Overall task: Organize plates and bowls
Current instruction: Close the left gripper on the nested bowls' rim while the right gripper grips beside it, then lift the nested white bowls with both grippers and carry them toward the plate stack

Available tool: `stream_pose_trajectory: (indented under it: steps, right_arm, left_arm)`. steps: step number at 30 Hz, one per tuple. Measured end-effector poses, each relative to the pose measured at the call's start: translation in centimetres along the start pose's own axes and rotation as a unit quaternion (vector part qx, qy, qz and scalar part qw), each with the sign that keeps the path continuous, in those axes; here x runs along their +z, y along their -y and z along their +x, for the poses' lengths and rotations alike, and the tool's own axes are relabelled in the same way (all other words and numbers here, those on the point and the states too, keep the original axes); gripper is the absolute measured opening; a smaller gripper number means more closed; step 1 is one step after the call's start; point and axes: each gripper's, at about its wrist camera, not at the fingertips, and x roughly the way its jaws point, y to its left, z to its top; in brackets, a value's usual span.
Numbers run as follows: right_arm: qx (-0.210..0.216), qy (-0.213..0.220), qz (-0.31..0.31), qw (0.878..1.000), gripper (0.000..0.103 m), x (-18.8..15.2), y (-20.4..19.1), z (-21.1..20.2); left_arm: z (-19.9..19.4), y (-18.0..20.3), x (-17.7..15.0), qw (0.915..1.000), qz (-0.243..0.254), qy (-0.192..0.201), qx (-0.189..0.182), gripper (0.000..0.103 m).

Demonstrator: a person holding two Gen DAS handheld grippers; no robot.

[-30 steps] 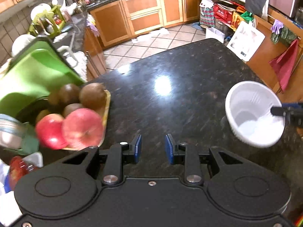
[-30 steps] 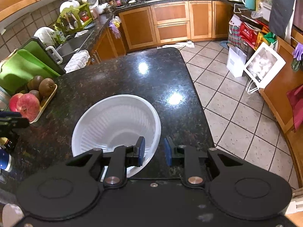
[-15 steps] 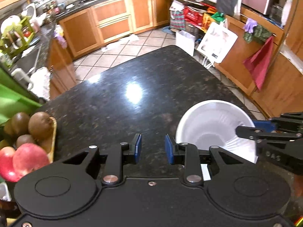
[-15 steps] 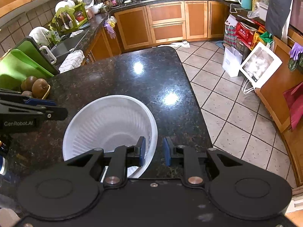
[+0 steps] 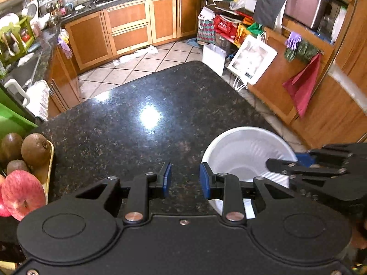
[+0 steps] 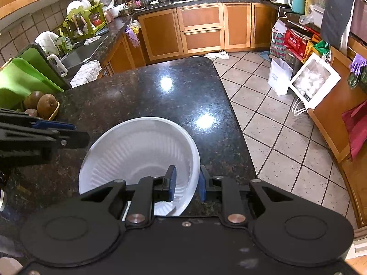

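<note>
A white ribbed plastic bowl [image 6: 137, 153] hangs tilted over the dark granite counter [image 6: 179, 96]. My right gripper [image 6: 187, 184] is shut on the bowl's near right rim, with one blue pad inside and one outside. In the left wrist view the same bowl [image 5: 245, 153] sits at the lower right, with the right gripper [image 5: 286, 160] reaching in from the right onto its rim. My left gripper [image 5: 185, 178] stands open just left of the bowl, with only bare counter between its blue pads. It also shows in the right wrist view as the left gripper [image 6: 75, 131], beside the bowl's left rim and apart from it.
A yellow tray of kiwis and apples [image 5: 34, 151] lies at the counter's left end. Green cutting boards [image 6: 20, 80] lean behind it. The counter's right edge [image 6: 231, 114] drops to a tiled floor [image 6: 286, 137]. A sink and dish rack [image 6: 82, 25] are at the far left.
The left gripper has swung to the right, so the bowl and right gripper now sit close beside it and the fruit has slid to the frame's left edge. The right gripper has kept still on the bowl.
</note>
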Motion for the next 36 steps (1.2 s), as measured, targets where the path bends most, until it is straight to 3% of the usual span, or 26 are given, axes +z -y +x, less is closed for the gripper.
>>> stream_pose_trajectory:
  steps: [9,17,24,29,36]
  right_arm:
    - [-0.007,-0.008,0.012,1.000,0.021,-0.1,0.4,0.2]
    - [-0.007,-0.012,0.013,1.000,0.014,-0.4,0.5,0.3]
    - [0.004,-0.009,0.000,1.000,0.011,-0.4,-0.8,-0.2]
    - [0.011,-0.015,-0.017,1.000,0.011,-0.7,-1.9,-0.7]
    - [0.057,-0.051,-0.023,0.997,0.011,-1.2,-3.3,-1.0]
  left_arm:
    - [1.4,2.2,-0.6,0.9991,0.038,-0.019,0.004,0.039]
    - [2.8,2.7,-0.9,0.9988,0.036,-0.034,0.003,0.039]
    - [2.7,2.3,-1.7,0.9988,0.015,-0.046,-0.002,0.019]
    - [1.6,1.3,-2.9,0.9989,-0.007,-0.047,0.002,0.019]
    - [0.1,-1.1,-4.1,0.9967,-0.036,-0.073,0.001,0.018]
